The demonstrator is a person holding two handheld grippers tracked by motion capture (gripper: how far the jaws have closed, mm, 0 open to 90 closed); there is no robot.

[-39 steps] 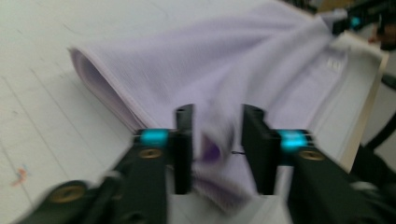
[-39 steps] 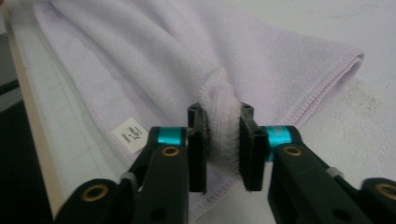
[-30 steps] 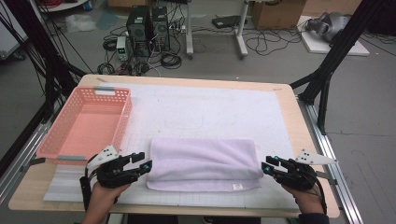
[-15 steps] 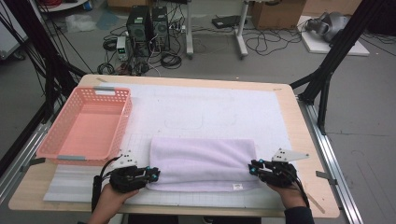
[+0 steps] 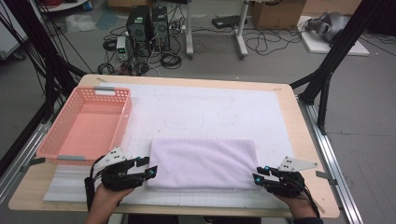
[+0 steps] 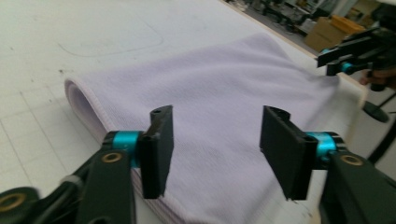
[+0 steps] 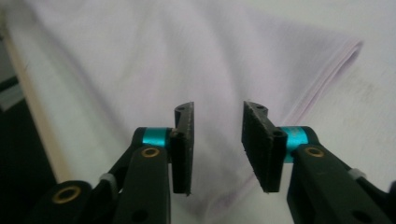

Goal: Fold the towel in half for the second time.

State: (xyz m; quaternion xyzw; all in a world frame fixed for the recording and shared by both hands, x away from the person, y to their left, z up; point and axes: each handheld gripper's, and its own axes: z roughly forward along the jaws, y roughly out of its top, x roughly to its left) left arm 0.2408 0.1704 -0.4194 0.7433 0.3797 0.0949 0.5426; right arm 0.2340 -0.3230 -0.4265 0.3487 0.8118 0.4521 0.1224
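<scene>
High view: 1 towel [image 5: 203, 163], 1 basket [image 5: 88, 125], 2 claws.

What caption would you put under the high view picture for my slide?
Two hand-held grippers, left and right, open at either end of a folded towel beside a pink basket.

Floor [image 5: 280, 60]: grey, across my upper frame, strewn with cables [image 5: 261, 44].
Computers [image 5: 148, 23]: two black towers, top centre-left.
Boxes [image 5: 275, 11]: cardboard, top right of centre.
Frame [image 5: 334, 56]: black struts, right edge.
Table [image 5: 299, 121]: light wood, white mat [image 5: 210, 107].
</scene>
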